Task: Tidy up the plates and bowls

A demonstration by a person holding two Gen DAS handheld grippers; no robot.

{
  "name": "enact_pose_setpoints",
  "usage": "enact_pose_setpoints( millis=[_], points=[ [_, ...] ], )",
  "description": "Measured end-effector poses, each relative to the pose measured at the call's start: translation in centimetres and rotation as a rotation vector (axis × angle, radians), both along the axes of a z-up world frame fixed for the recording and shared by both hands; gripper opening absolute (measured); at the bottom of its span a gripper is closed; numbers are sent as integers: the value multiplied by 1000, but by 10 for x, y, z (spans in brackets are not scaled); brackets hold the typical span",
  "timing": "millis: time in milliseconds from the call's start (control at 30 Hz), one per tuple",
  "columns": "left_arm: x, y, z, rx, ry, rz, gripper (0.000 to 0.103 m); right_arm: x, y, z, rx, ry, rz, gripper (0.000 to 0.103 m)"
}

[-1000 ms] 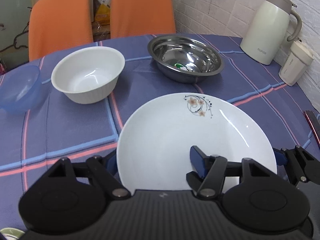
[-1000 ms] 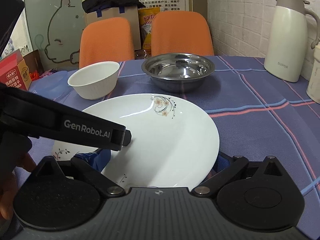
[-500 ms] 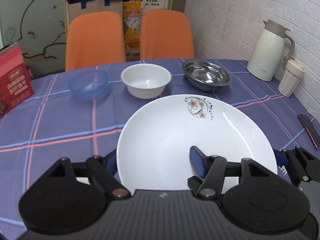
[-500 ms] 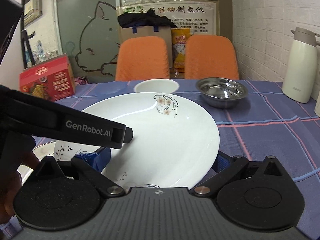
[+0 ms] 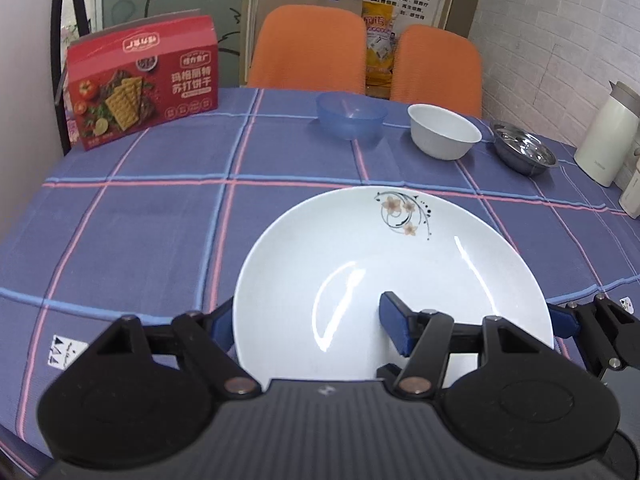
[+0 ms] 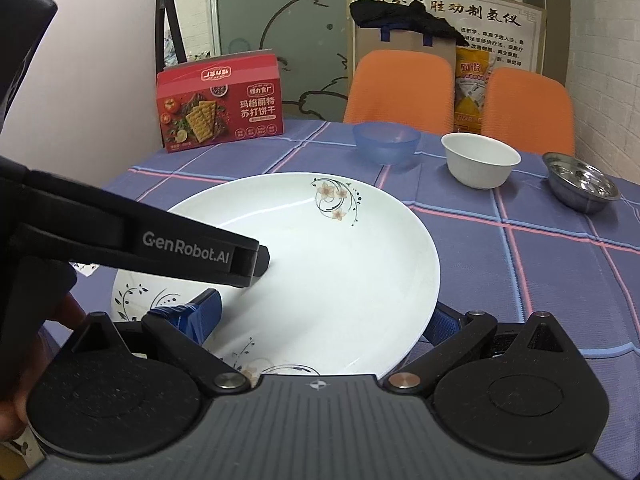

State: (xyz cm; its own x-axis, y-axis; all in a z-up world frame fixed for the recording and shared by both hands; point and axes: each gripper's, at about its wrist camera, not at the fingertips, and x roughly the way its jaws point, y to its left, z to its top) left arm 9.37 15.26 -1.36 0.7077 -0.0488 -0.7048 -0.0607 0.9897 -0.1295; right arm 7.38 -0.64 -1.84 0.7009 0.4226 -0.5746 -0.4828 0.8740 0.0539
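A white deep plate with a flower print (image 5: 392, 264) (image 6: 328, 272) hangs over the near part of the table. My left gripper (image 5: 308, 320) is shut on its near rim, one finger inside the dish and one beneath. A second patterned plate (image 6: 136, 300) shows below it in the right wrist view. My right gripper (image 6: 320, 320) is shut on that lower plate, its left pad (image 6: 200, 312) lying on it. At the back stand a blue bowl (image 5: 351, 114), a white bowl (image 5: 444, 136) and a steel bowl (image 5: 522, 148).
The table (image 5: 140, 220) has a blue checked cloth. A red cracker box (image 5: 144, 84) stands at the back left. A cream kettle (image 5: 608, 140) stands at the right edge. Two orange chairs (image 5: 308, 44) are behind the table. A hand (image 6: 40, 340) shows at the left.
Both grippers, each still shut on its plate, have pulled back from the bowls and swung left. The bowls now look far off and the red box has come into view.
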Motion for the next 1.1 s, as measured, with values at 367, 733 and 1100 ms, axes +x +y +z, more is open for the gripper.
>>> enact_pose_setpoints(
  millis=[367,733,1100],
  points=[
    [-6,5,-9,11,-59,-18,68,-9,10,-9,-84,-14,1,90],
    [-6,7,1,9,-86,-6,71,2,-7,-14,-56,77,25,88],
    [-1,-9,9,-15,-88,-34,71,12,-73,-3,120,90,-147,89]
  ],
)
